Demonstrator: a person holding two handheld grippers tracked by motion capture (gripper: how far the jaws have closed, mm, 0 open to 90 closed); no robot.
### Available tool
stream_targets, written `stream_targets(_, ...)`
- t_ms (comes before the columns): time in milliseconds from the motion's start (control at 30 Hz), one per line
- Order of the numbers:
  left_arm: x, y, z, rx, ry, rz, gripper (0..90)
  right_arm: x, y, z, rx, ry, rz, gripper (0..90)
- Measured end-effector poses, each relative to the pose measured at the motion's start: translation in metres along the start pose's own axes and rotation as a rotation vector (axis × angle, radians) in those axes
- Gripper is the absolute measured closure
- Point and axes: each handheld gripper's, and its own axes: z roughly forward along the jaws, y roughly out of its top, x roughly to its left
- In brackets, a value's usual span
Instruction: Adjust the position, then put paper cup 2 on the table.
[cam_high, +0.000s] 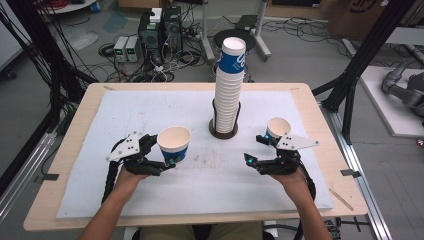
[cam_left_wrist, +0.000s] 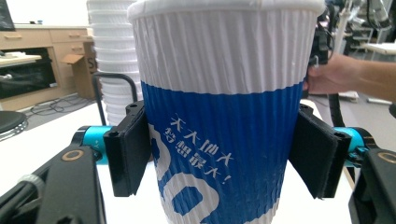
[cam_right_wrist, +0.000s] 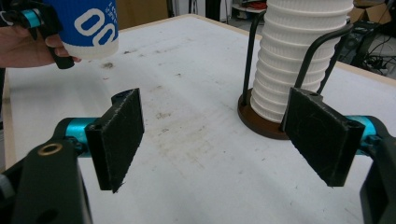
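**benchrat:** Caught the left gripper (cam_left_wrist: 223, 156) at that moment? Open or shut?

**cupstacker9:** Shut, pretty much. Had both black pads (cam_left_wrist: 133, 154) pressed flat against the sides of a ribbed paper cup, white on top and blue below (cam_left_wrist: 219, 70). Clamped it across the blue band, upright, mouth up. Sat over the left half of the pale wooden table (cam_high: 65, 175), roughly midway between the near and far edges, above the white foam mat (cam_high: 150, 105). Couldn't tell whether the bottom touched the mat or not.

**benchrat:** And the right gripper (cam_right_wrist: 219, 135)?

**cupstacker9:** Wide open, nothing between the jaws, just bare mat. Hung over the right half of the table, well apart from the held cup. Had a second small paper cup (cam_high: 278, 127) just beyond it, toward the right edge, standing upright.

**benchrat:** Anything in the middle?

**cupstacker9:** Yep, a tall stack of white paper cups (cam_high: 229, 95), with a blue-banded one on top, inside a black wire holder on a round brown base (cam_right_wrist: 261, 119). Stood centred, a bit nearer the far edge, between the two grippers.
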Motion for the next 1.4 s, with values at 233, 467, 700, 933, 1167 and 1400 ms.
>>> stream_targets(233, 0.003, -0.002, -0.004, 0.000, 0.021, 0.003, 27.9, -0.001, -0.001, 0.000, 0.001, 0.000, 0.002, 20.7)
stream_targets(467, 0.005, -0.002, -0.006, -0.015, 0.025, -0.001, 27.7, -0.001, -0.002, 0.000, 0.003, -0.001, 0.011, 20.8)
stream_targets(700, 0.011, -0.003, -0.012, -0.039, 0.047, -0.007, 27.7, -0.001, -0.002, 0.000, 0.000, -0.001, 0.007, 20.8)
stream_targets(933, 0.027, -0.008, -0.019, -0.088, 0.093, -0.049, 27.6, 0.001, -0.002, 0.002, 0.004, 0.011, 0.003, 20.8)
stream_targets(1167, 0.045, -0.015, -0.028, -0.050, 0.181, -0.084, 27.6, 0.003, -0.003, 0.002, 0.004, 0.019, 0.005, 20.8)
stream_targets(1400, 0.065, -0.027, -0.038, -0.076, 0.220, -0.144, 27.5, 0.003, -0.003, 0.000, -0.002, 0.020, 0.009, 20.8)
